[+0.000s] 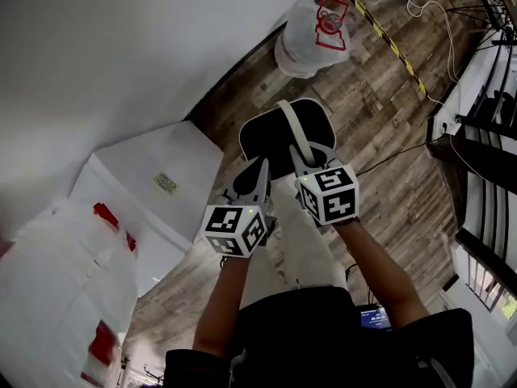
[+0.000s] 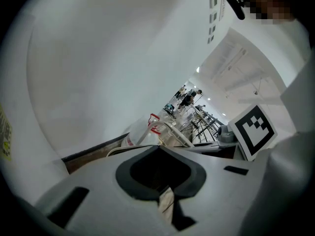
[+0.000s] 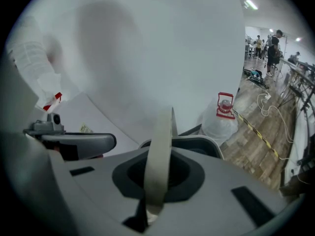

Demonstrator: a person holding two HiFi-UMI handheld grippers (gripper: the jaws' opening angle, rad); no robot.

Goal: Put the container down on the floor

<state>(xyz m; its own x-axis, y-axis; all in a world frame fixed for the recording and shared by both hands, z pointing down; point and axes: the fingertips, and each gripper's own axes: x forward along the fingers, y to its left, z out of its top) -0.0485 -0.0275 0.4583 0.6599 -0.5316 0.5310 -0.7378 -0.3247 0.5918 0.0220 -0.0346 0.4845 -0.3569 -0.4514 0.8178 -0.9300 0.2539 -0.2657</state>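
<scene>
The right tongs [image 1: 301, 162] were clenched on the pale strap handle [image 1: 289, 128] of the container [image 1: 266, 140], a black tub with a white rim that sat just beyond the tips of both tongs, over the wood floor [image 1: 380, 136]. Whether its base touched the boards could not be told. In the right gripper view the strap [image 3: 160, 151] ran up between the closed jaws of the right tongs [image 3: 156, 178], with the rim [image 3: 199, 142] just past them. The left tongs [image 1: 257, 178] pointed at the tub's near edge. In their own view the left tongs [image 2: 160, 183] were drawn together to a thin slit, with nothing made out between them.

Ahead of the tongs a white plastic bag [image 1: 311, 27] carried a red printed emblem, its lettering too small to read. To the left of the left tongs lay a white box [image 1: 153, 176] with a small yellowish label [image 1: 166, 183], its print illegible. More white bags with red marks [image 1: 73, 273] stood farther left.

A white wall [image 1: 121, 47] closed off the left side. Bare floor lay open to the right of the right tongs, out to a yellow-and-black striped tape [image 1: 392, 43] and loose white cables [image 1: 428, 6].
</scene>
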